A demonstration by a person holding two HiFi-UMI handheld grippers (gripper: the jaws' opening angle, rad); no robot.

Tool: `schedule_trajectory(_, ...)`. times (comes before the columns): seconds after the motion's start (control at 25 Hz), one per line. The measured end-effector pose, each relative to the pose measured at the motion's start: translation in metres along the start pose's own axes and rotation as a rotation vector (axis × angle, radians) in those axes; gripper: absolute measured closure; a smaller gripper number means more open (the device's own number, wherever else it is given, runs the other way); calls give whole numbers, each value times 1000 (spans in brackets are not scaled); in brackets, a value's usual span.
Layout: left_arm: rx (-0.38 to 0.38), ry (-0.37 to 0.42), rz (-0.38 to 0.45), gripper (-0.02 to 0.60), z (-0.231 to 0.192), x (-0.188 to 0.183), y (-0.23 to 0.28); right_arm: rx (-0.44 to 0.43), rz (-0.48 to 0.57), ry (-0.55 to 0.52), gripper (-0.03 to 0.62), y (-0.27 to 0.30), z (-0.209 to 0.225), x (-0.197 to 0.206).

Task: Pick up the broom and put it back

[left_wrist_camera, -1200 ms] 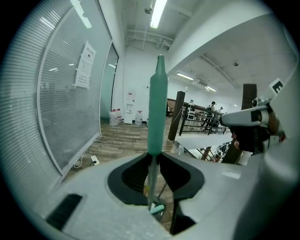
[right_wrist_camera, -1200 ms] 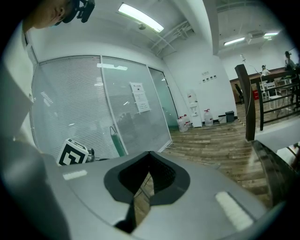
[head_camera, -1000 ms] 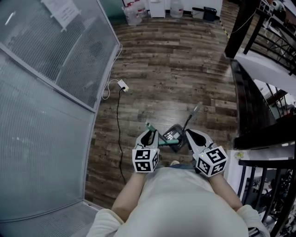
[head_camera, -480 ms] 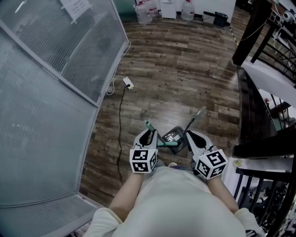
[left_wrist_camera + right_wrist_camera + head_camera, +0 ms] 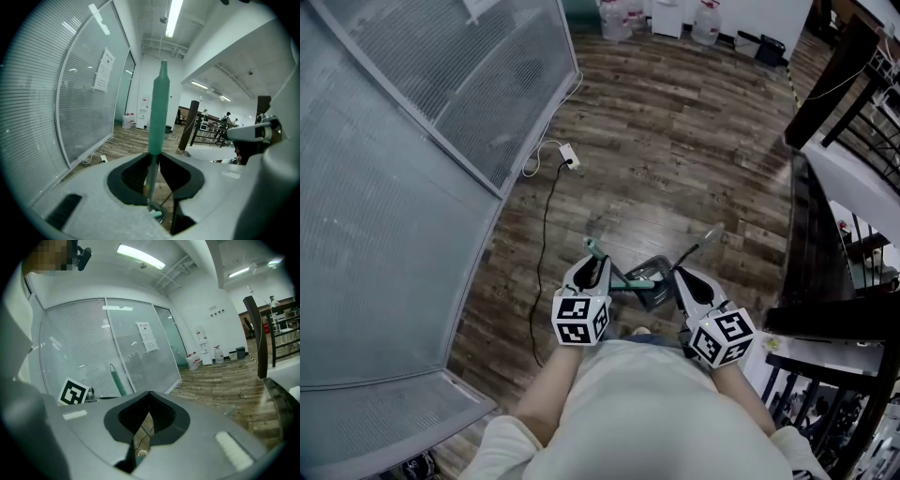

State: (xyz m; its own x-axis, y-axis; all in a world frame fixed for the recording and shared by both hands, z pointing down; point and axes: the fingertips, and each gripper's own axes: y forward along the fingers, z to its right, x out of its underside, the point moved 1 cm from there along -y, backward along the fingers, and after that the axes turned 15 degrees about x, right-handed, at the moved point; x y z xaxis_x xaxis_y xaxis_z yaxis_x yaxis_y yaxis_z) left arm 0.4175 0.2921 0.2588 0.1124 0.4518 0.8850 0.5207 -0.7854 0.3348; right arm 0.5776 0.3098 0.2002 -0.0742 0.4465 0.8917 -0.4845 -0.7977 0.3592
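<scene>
Broom [image 5: 158,112] stands upright in the left gripper [image 5: 154,157], whose jaws are clamped on the thin shaft just under the green grip. In the head view its green tip shows just beyond that gripper, over the wood floor [image 5: 675,141]. Just right of it hangs a dark dustpan [image 5: 649,278], and a dark rod [image 5: 698,246] slants away from the right gripper [image 5: 682,277]. That gripper's jaws are drawn together at the tips; whether they pinch the rod I cannot tell. The step in hand looks like carrying the broom to its place. That calls for a firm grip and a near-vertical handle, so the lower end neither swings into the dustpan nor drags. The best path is down the open floor toward the far end, clear of the cable [image 5: 546,211] by the glass wall [image 5: 394,187] on the left and the dark railing [image 5: 811,234] on the right. Where it belongs is not evident from here. It should be set down upright and steady before the jaws let go.
</scene>
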Motion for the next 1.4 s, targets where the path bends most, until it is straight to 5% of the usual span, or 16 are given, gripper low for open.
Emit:
schedule_trajectory(0.52, -50, -18, 30, 499, -65, -20, -19, -86, -19, -50, 588, 62, -53, -10)
schedule_trajectory(1.4, -168, -73, 108, 499, -249, -84, -79, -226, -55, -128, 588, 215, -193, -46)
